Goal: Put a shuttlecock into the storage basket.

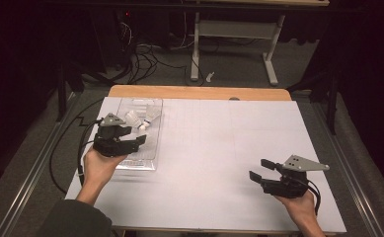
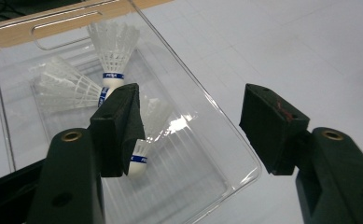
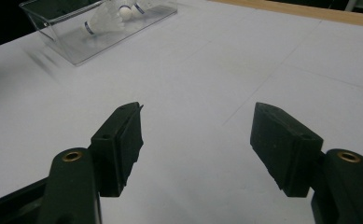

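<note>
A clear plastic tray (image 2: pixel 195 179) lies on the left side of the white table and holds three white shuttlecocks. In the left gripper view one shuttlecock (image 2: pixel 114 49) stands at the far end, a second (image 2: pixel 62 88) lies beside it, and a third (image 2: pixel 147 135) lies nearer, partly hidden by a jaw. My left gripper (image 2: pixel 193 121) hovers over the tray's near right part, open, with nothing between its jaws. In the high view it (image 1: pixel 136 134) is over the tray (image 1: pixel 147 157). My right gripper (image 1: pixel 257 169) is held open over bare table at the front right, far from the tray (image 3: pixel 76 51).
A white gridded sheet (image 1: pixel 219 138) covers the table, with a wooden strip (image 1: pixel 199 92) along the far edge. Beyond the table are desk legs (image 1: pixel 195 49) and cables (image 1: pixel 145 61) on a dark floor. Metal rails run along both sides.
</note>
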The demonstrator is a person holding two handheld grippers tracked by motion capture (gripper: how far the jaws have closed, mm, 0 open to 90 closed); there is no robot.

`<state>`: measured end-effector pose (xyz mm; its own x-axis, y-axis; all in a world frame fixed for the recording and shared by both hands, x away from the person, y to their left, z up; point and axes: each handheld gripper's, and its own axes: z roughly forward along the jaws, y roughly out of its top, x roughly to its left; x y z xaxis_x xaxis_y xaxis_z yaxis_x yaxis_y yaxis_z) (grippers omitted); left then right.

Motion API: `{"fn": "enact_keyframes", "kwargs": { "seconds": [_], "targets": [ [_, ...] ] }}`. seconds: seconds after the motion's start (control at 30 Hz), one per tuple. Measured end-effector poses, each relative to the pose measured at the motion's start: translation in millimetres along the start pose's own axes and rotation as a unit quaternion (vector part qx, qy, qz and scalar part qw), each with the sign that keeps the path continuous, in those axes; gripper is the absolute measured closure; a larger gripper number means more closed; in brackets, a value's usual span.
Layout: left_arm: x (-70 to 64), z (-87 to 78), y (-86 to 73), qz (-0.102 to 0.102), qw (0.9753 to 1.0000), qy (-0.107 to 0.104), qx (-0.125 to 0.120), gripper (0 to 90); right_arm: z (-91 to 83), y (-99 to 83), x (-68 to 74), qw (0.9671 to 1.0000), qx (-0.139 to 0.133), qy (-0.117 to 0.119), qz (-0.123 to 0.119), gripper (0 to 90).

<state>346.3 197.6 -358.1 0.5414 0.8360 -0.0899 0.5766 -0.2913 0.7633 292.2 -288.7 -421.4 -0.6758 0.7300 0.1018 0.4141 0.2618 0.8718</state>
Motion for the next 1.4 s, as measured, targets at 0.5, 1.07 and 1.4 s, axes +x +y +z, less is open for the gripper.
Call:
{"fn": "enact_keyframes", "kwargs": {
  "seconds": [0.5,1.07,1.4],
  "targets": [
    [-6.8,-4.0,-10.5,-0.003,0.9996,-0.015,-0.022,37.4,-2.3,-8.3,-2.4,0.9999,-0.004,-0.009,0.007,33.3],
    [-9.2,-8.4,-21.9,-0.010,0.9991,-0.021,-0.035,36.6,-1.9,-13.6,-2.6,0.9999,-0.003,-0.010,0.013,32.1],
    [-8.9,-12.8,-31.2,-0.015,0.9987,-0.020,-0.045,36.3,-1.5,-14.6,-3.1,0.9998,-0.003,-0.011,0.015,32.0]
  ]
}}
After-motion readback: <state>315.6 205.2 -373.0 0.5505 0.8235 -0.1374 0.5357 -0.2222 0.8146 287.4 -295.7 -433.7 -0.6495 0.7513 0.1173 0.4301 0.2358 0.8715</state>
